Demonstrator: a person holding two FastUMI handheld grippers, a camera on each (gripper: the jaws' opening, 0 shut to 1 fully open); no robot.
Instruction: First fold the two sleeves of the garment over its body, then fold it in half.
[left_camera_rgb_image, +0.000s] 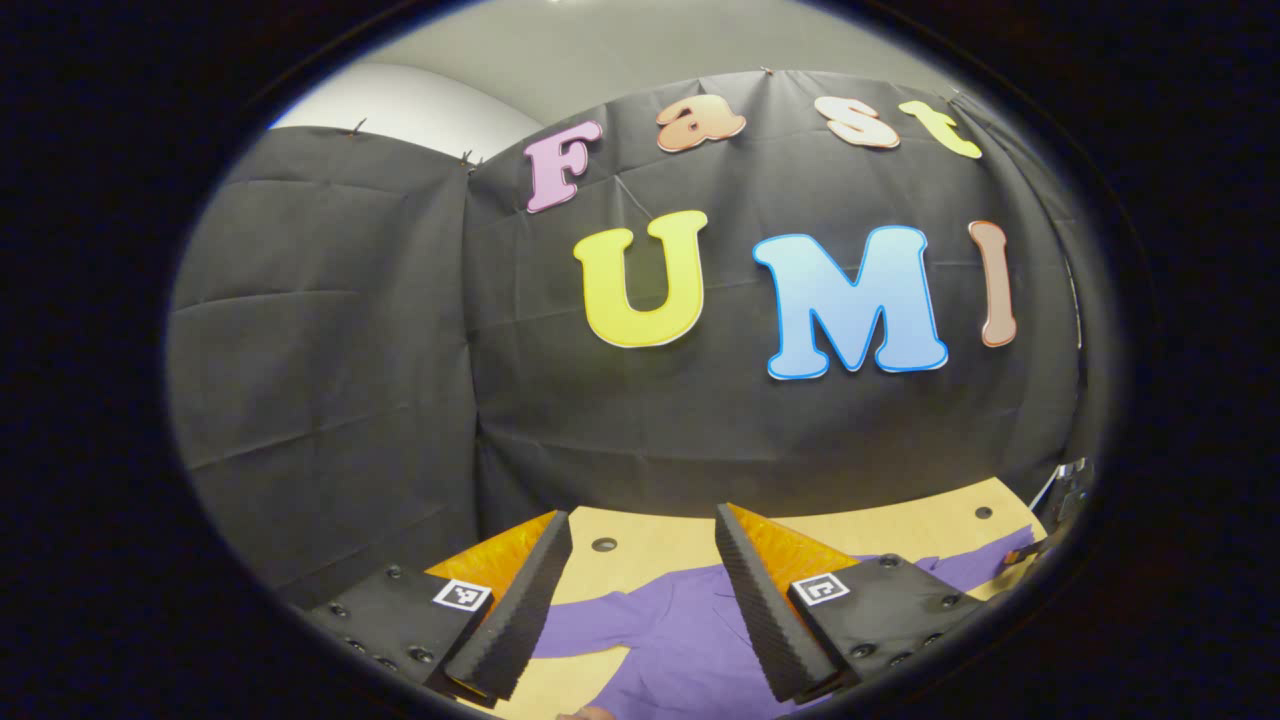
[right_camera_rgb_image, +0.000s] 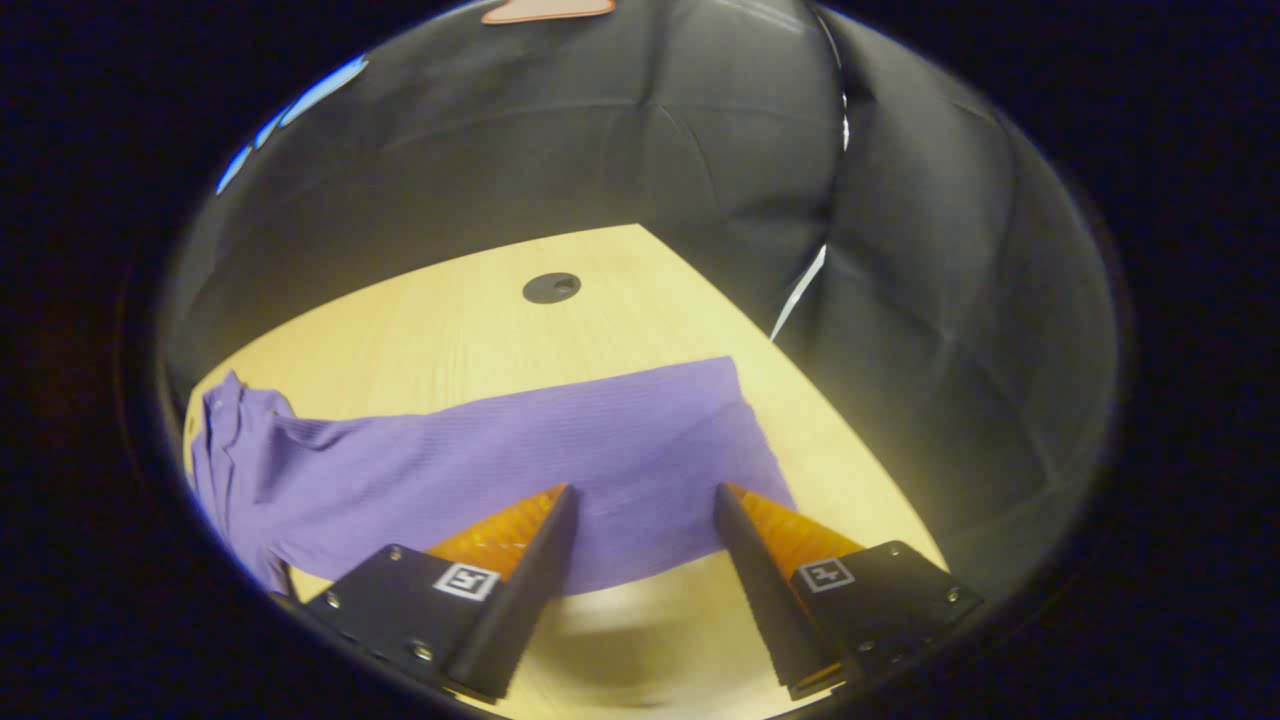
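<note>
Garment: one purple shirt (right_camera_rgb_image: 520, 450), lying flat on the table (right_camera_rgb_image: 430, 340); ribbed knit visible in the right gripper view; collar end toward the left edge of that view, straight hem end toward the right.
Garment, left gripper view: purple shirt (left_camera_rgb_image: 690, 630) spread on the table (left_camera_rgb_image: 930, 525) below and beyond the fingers; one sleeve (left_camera_rgb_image: 585, 620) runs out to the left.
Left gripper (left_camera_rgb_image: 642, 600): jaws wide apart, holding nothing; raised above the shirt, no contact seen.
Right gripper (right_camera_rgb_image: 643, 590): jaws wide apart, holding nothing; fingertips over the near edge of the shirt; contact with the cloth cannot be told.
Fingers: two per gripper, four in all; black ribbed pads with orange backing.
Markings: one small square black-and-white tag on each finger mount, four counted; their patterns are not legible as writing.
Brands on shirt: none legible.
Table: light wood; three dark round holes (left_camera_rgb_image: 604, 545) counted in the left gripper view, one (right_camera_rgb_image: 551, 288) in the right gripper view.
Surround: black cloth wall (left_camera_rgb_image: 330, 330) behind the table.
Other: a metal fitting (left_camera_rgb_image: 1068, 490) at the table's far right edge, left gripper view; too small to identify.
</note>
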